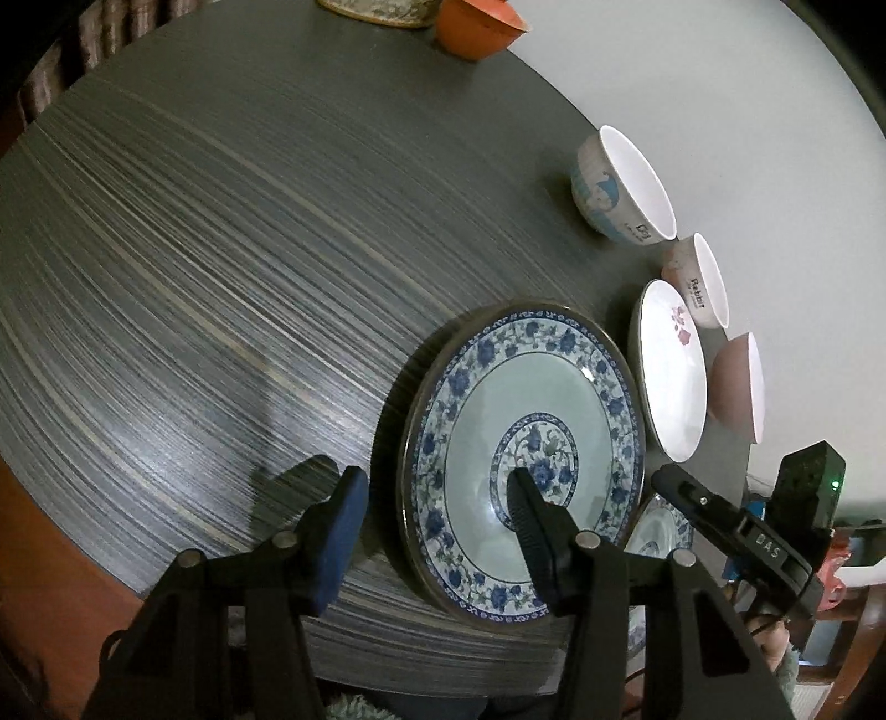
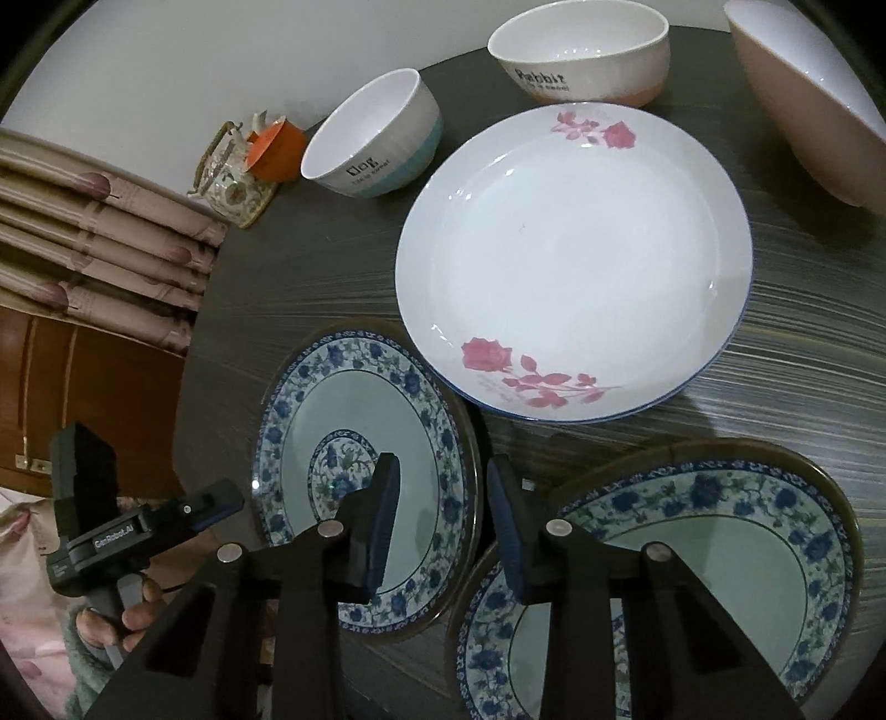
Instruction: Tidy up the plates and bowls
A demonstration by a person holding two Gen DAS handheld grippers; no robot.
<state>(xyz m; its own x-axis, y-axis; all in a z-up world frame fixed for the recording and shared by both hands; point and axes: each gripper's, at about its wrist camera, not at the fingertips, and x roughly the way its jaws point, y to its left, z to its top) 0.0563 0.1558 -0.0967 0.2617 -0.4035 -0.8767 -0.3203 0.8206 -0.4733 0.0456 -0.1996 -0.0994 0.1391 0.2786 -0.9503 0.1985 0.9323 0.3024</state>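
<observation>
Blue flowers on a pale celadon ground cover the nearest plate (image 1: 520,459) in the left wrist view, a round glazed dish with a dark rim lying flat near the edge of the grey streaked table (image 1: 221,277). The left gripper (image 1: 437,493) stands wide open: its blue-padded finger is over bare tabletop, its black ribbed finger over the plate's centre medallion, and contact cannot be told. Just beyond lie a white rose-printed plate (image 1: 673,376), a plain pink bowl (image 1: 739,387), a pink-banded bowl lettered "Rabbit" (image 1: 698,282) and a blue-banded bowl (image 1: 620,191); an orange cup (image 1: 476,25) stands far off. A second blue-patterned plate (image 1: 662,531) peeks out under the right gripper's body at the lower right. In the right wrist view, the right gripper (image 2: 443,487) is partly open, its padded fingers either side of the blue plate's (image 2: 365,437) raised rim, not clearly pressing it. That plate is tilted, beside the second blue plate (image 2: 720,554) lying flat on the table (image 2: 803,376). The glossy white rose plate (image 2: 576,266) sits behind, with the "Rabbit" bowl (image 2: 581,52), the blue-banded bowl (image 2: 374,135), the pink bowl (image 2: 808,105), the orange cup (image 2: 277,149) and a floral teapot (image 2: 232,183) farther back. A hand (image 2: 133,609) holds the left gripper's handle at the lower left.
</observation>
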